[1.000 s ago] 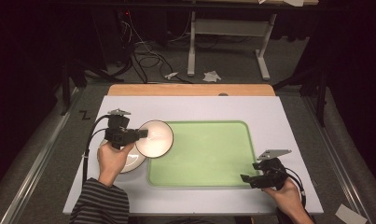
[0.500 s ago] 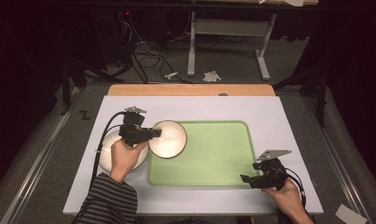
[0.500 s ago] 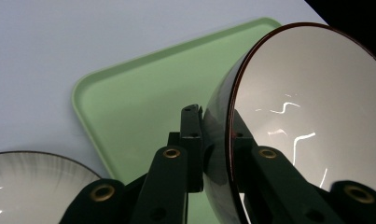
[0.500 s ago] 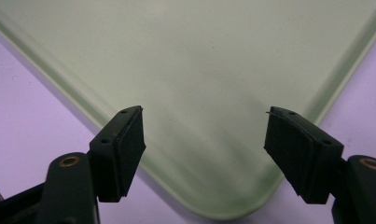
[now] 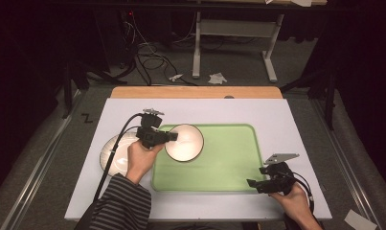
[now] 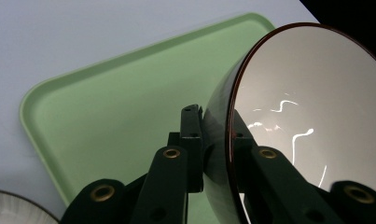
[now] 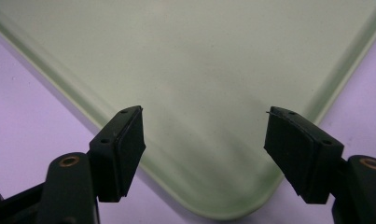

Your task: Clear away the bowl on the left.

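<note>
Gripping the bowl (image 5: 184,142) by its rim in my left tool (image 5: 171,136), I had it over the green tray's (image 5: 229,163) left end, not yet set down, right tool (image 5: 254,183) idling wide.

Left gripper (image 5: 174,137): carried rightward with its hand, away from the plate (image 5: 115,152).
Bowl (image 5: 185,142): travelled along in the jaws' grip, now over the green tray's (image 5: 229,163) left end.

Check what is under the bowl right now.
The bowl, gripped by its rim in the left gripper, hangs over the green tray's left end. The patch of tray directly beneath is hidden by the bowl.
</note>
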`<state>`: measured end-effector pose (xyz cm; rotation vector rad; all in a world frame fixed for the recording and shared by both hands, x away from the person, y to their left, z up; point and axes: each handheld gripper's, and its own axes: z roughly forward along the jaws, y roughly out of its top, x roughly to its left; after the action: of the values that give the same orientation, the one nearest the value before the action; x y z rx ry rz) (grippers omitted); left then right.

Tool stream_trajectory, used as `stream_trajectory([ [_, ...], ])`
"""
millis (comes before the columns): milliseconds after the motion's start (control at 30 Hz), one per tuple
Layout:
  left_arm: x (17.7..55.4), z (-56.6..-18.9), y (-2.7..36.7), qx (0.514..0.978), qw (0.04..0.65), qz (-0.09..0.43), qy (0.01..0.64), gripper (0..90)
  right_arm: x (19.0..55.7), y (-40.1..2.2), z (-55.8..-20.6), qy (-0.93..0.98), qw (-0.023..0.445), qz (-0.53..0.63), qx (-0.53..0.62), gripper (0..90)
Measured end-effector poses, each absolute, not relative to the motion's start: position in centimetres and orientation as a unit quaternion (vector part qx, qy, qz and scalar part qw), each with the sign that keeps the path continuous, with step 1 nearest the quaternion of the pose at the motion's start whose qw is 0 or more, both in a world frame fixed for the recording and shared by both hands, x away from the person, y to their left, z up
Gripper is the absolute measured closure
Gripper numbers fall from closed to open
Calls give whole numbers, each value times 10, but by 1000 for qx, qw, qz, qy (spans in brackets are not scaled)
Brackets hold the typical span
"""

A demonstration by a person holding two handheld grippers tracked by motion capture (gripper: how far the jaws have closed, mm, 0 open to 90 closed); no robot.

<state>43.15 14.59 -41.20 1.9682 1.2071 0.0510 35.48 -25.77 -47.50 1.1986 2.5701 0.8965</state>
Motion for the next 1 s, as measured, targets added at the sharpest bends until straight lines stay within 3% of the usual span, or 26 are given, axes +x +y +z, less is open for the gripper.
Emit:
stream_trajectory([
  [1000,475,-456,99,782,367,15,504,823,354,-257,-474,860,89,302,400,302],
])
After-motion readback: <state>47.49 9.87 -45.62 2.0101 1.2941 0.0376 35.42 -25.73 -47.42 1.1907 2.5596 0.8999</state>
